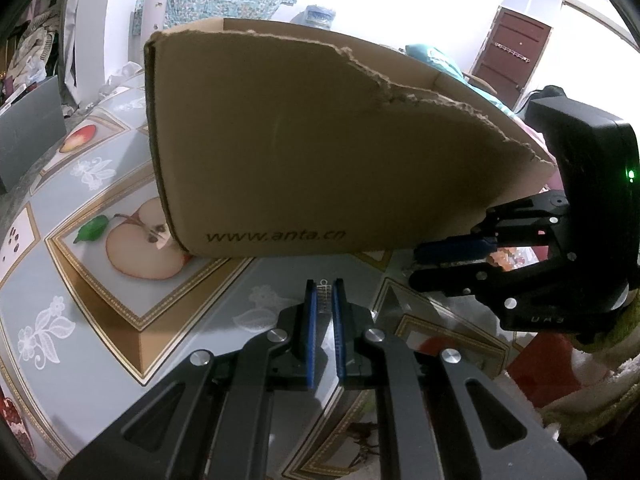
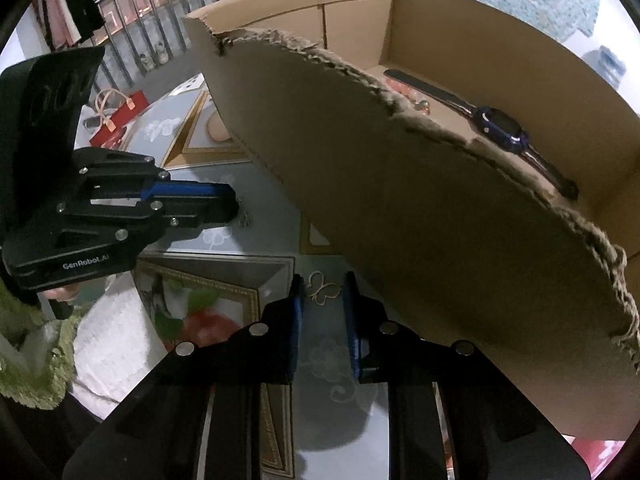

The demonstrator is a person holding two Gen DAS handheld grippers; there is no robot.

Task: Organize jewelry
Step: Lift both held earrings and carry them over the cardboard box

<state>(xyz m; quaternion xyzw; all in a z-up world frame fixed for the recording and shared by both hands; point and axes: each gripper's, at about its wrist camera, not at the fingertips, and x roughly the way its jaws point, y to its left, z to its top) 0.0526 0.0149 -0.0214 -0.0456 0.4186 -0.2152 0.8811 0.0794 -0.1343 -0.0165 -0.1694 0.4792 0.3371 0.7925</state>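
Observation:
A torn cardboard box [image 1: 304, 148] stands on the patterned table; it also shows in the right wrist view [image 2: 420, 208]. Inside it lie a dark blue watch [image 2: 500, 126] and some pink beads [image 2: 404, 90]. My left gripper [image 1: 325, 286] is narrowly closed on a small silver jewelry piece [image 1: 324, 294] just above the table, in front of the box. My right gripper [image 2: 322, 280] is open around a gold butterfly-shaped piece [image 2: 322, 288] lying on the table beside the box. Each gripper shows in the other's view: right [image 1: 452, 256], left [image 2: 236, 204].
The table [image 1: 120, 320] has a fruit-print glass top. A red gift bag [image 2: 120, 116] stands at the far side. A grey box [image 1: 28, 136] sits at the table's left edge. A green fuzzy sleeve [image 2: 24, 344] is at the lower left.

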